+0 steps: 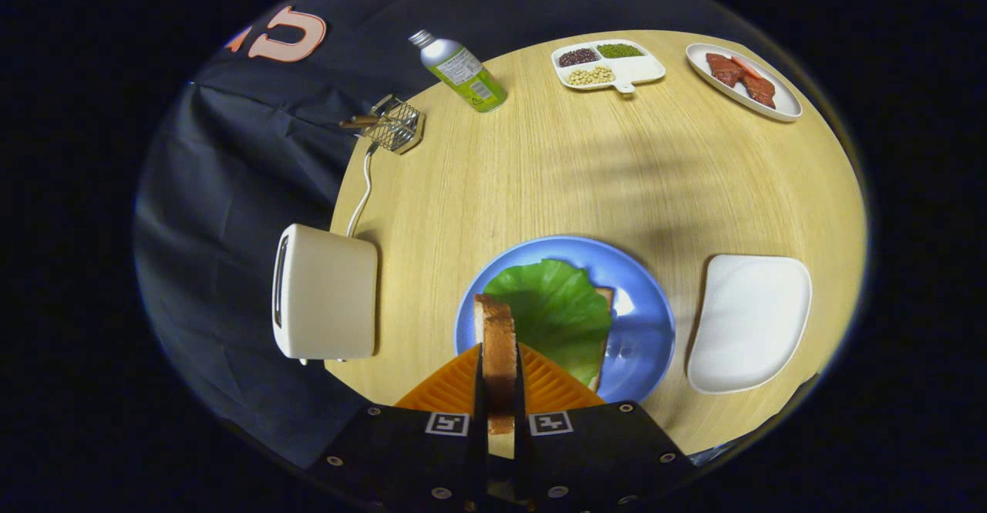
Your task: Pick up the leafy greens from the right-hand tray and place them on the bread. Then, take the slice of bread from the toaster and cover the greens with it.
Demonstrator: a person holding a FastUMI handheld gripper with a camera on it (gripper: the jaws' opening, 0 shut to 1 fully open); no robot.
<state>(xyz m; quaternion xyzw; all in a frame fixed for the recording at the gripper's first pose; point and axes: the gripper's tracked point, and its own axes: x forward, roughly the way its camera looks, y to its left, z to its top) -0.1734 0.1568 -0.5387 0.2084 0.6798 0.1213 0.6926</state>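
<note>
My gripper [500, 378] is shut on a slice of bread [497, 343], held upright on its edge between the two orange fingers [451, 386]. Just beyond the fingers lies a blue plate [644, 320] with a green leaf [559, 308] spread over another bread slice [605, 297], of which a corner and an edge show. The held slice hangs over the plate's near-left side. The white toaster [328, 301] stands left of the plate at the table's edge. To the right of the plate sits the white tray [748, 324], with nothing on it.
At the far side of the round wooden table [540, 181] stand a metal bottle [463, 72], a divided dish of beans [609, 64], an oval plate with red meat slices [744, 81], and a small wire rack [393, 123]. The toaster's white cord [362, 197] runs toward the rack.
</note>
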